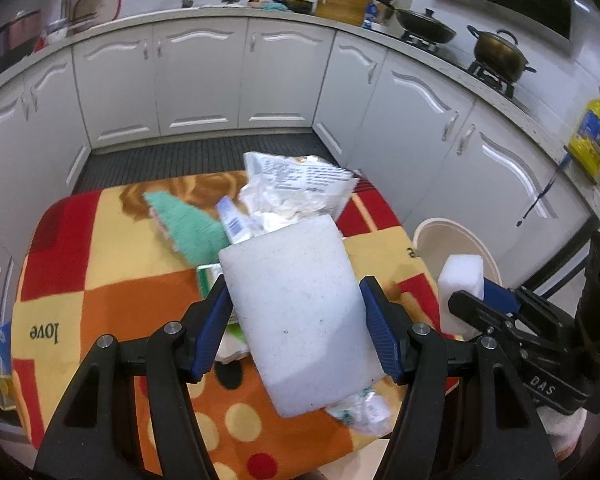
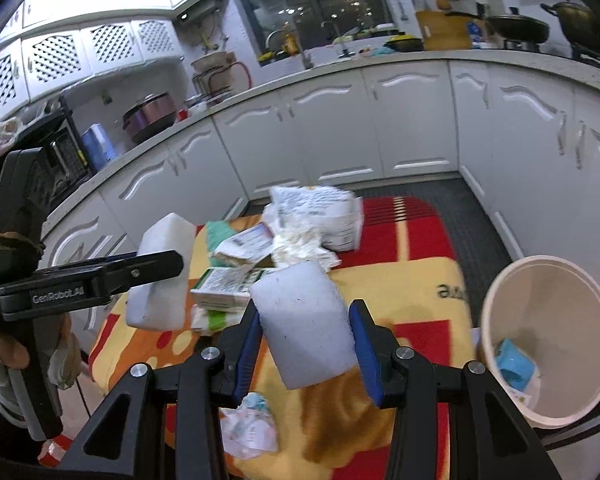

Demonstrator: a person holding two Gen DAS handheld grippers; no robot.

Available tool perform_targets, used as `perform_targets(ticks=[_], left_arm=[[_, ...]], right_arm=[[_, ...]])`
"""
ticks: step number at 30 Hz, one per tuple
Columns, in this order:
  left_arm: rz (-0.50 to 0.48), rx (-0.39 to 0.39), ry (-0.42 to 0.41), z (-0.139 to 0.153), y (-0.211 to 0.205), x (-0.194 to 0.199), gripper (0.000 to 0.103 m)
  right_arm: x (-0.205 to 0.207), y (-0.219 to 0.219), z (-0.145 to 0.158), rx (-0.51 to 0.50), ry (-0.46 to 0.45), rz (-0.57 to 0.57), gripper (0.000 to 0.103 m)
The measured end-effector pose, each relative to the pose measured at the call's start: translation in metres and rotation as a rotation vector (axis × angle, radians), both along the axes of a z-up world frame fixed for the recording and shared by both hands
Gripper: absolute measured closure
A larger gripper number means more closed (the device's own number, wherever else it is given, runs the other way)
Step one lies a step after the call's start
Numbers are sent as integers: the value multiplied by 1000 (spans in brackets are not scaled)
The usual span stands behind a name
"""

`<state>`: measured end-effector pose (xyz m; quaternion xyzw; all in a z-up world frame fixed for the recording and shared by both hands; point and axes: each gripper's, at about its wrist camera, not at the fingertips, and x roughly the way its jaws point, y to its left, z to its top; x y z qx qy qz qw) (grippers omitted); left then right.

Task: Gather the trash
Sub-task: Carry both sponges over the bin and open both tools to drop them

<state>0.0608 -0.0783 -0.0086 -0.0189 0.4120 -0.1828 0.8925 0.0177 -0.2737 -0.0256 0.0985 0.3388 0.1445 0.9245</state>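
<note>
Desk (image 1: pixel 112 264) w/ checked red-orange cloth spreads beneath both grippers. Cream bin (image 2: pixel 548 344) stands right of the right gripper's (image 2: pixel 306 332) jaws, blue scrap inside. Trash heap (image 1: pixel 296 188) (crumpled wrappers, cartons) lies just beyond the jaws. Left gripper (image 1: pixel 298 320) jaws clamp a big white foam block (image 1: pixel 300 312); right gripper's jaws clamp a smaller foam block (image 2: pixel 306 320).
</note>
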Motion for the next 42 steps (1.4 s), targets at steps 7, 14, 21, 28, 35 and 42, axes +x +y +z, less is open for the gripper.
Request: perform_targets(ticks=[7,14,21,28,35,42], left_arm=[[-68,9,-25,15,-40,-5,40],[-146,24,-40,22,-89,-2,40],[-220,38,-10,21,-134,8,40],[-299,44,26,12,-187,14,40],[-336,38,74,-6,-232,27,40],[-340,37,93,-17,-261,41,40]], right_arm=[[-8,-39,6,-8,-13,-86,61],[-19,-83,9,-16,-11,-183,60],[-33,-124,8,-23,-6,-269,60],[-43,-163,-6,-17,33,-370,60],[-49,-193,-23,1,73,-430,60],[-45,-210,-37,-17,101,-459,60]])
